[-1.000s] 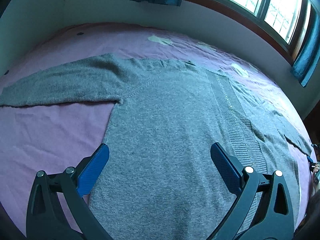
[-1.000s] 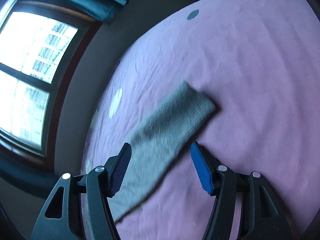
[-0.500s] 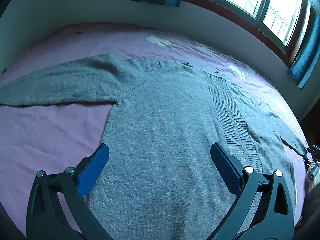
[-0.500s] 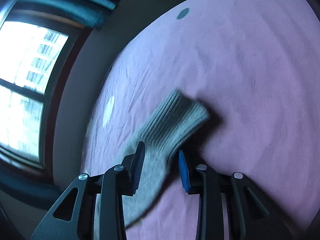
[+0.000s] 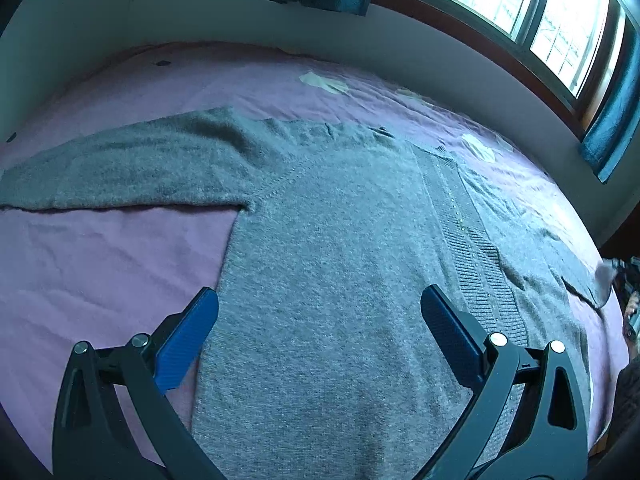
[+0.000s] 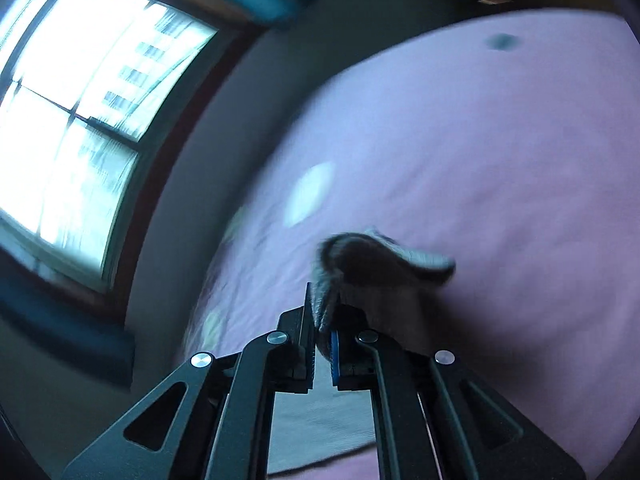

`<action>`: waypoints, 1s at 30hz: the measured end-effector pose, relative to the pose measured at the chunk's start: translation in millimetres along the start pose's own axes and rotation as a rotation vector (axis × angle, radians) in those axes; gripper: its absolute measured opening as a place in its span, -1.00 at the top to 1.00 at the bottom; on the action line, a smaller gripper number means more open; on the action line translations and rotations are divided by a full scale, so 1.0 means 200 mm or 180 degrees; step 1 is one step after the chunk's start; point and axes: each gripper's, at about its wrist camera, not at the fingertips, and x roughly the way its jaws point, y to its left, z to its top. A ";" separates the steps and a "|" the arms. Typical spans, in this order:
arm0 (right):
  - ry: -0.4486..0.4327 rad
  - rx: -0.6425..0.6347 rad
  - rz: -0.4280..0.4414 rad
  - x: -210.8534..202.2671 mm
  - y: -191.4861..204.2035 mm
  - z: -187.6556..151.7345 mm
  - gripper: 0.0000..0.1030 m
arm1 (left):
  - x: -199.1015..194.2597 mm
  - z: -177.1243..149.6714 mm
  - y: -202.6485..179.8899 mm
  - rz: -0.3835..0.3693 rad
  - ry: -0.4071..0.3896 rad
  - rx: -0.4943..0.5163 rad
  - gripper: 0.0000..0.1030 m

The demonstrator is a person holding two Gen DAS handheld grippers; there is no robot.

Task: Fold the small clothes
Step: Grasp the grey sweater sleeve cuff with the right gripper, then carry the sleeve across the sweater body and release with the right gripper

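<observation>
A grey knitted sweater [image 5: 340,248] lies flat on the pink bed sheet [image 5: 100,264], one sleeve [image 5: 120,168] stretched out to the left. My left gripper [image 5: 318,312] is open and empty, hovering over the sweater's lower body. In the right wrist view my right gripper [image 6: 322,316] is shut on the cuff of the other grey sleeve [image 6: 376,260] and holds it lifted off the sheet [image 6: 460,152]. That lifted cuff and the right gripper show faintly at the far right edge of the left wrist view [image 5: 606,276].
A window [image 5: 520,12] with teal curtains [image 5: 612,120] runs along the wall behind the bed. Pale patches [image 5: 324,82] mark the sheet near the far edge. The bed's right edge lies close to the sleeve end.
My right gripper closed on the sleeve cuff and lifted it off the sheet. The left gripper stayed open over the sweater, barely shifting.
</observation>
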 end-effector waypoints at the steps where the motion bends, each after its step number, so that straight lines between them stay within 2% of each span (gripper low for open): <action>1: 0.0051 -0.0190 0.0056 0.05 0.14 -0.05 0.90 | 0.00 0.00 0.00 0.0001 -0.0005 -0.0004 -0.96; 3: 0.0156 -0.0444 0.0175 0.12 0.34 -0.15 0.90 | -0.01 0.01 0.01 0.0009 -0.0015 -0.0021 -0.96; 8: 0.0550 -0.1058 0.0506 0.32 0.84 -0.53 0.90 | -0.02 0.02 0.04 0.0031 -0.0033 -0.0060 -0.96; 14: 0.0907 -0.1774 0.0701 0.46 1.25 -1.01 0.90 | -0.02 0.03 0.05 0.0042 -0.0050 -0.0080 -0.96; 18: 0.1170 -0.2169 0.0761 0.54 1.40 -1.30 0.90 | -0.03 0.03 0.06 0.0040 -0.0060 -0.0090 -0.96; 23: 0.1386 -0.2627 0.0830 0.51 1.49 -1.65 0.90 | -0.03 0.03 0.06 0.0032 -0.0056 -0.0084 -0.96; 30: 0.1656 -0.3206 0.0918 0.52 1.58 -1.97 0.90 | -0.02 0.03 0.06 0.0034 -0.0038 -0.0084 -0.96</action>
